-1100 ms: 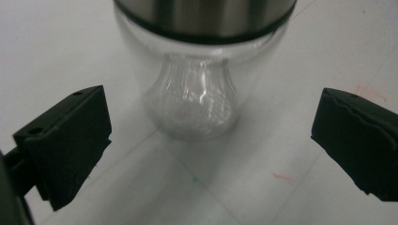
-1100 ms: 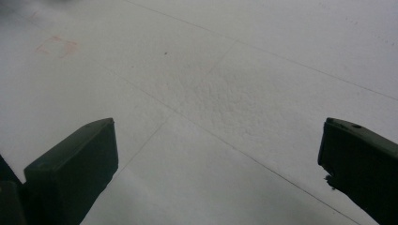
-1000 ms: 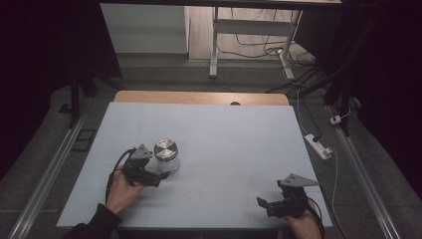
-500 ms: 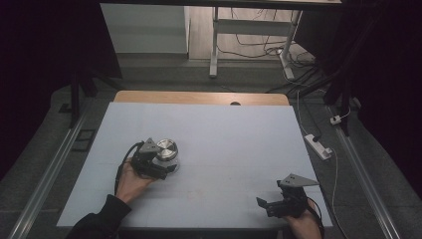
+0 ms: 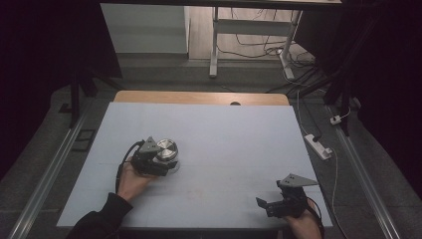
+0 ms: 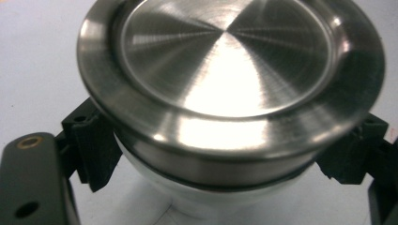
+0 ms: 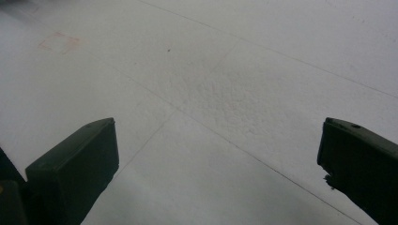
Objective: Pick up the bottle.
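On the tabletop, the lidded jar stands in the left half, about midway between the near and far edges, with the left hand-held gripper just on its near-left side and its jaws to either side of the jar's body, below the lid. The right hand-held gripper sits at the near right corner, well apart from the jar. A power strip lies on the floor just right of the tabletop, and a stand rises beyond the far edge.

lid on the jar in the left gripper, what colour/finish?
Silver brushed steel lid, radial sheen; clearest in the left gripper view.
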Demonstrator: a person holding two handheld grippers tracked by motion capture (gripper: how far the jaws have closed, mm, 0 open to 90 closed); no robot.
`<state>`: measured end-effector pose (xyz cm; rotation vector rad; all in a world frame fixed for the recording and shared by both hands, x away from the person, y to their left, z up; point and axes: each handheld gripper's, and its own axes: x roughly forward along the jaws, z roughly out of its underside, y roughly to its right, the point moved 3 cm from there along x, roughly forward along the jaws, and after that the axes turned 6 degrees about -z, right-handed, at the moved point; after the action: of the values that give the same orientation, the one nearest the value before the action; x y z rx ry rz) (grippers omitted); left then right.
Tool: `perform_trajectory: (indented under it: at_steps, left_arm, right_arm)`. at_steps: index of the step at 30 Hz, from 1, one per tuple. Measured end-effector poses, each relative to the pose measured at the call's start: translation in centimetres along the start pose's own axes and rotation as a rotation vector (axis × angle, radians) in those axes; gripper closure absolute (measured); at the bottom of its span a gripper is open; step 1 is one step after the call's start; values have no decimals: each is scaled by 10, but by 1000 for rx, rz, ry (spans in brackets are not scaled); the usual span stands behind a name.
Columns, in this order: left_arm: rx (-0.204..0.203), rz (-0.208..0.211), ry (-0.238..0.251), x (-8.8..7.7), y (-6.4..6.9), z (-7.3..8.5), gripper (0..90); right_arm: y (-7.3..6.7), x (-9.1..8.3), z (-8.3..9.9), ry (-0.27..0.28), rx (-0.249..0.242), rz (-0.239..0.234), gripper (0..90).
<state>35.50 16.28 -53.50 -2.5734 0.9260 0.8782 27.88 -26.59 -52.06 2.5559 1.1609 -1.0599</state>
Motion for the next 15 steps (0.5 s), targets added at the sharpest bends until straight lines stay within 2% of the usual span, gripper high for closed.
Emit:
perform_trajectory:
  at_steps: [8, 15]
  left_arm:
    - [-2, 3, 13, 0, 0, 1, 150]
    - [-20, -11, -12, 0, 2, -1, 154]
  right_arm:
    - [0, 0, 0, -3, 0, -2, 0]
    - [0, 0, 0, -2, -1, -2, 0]
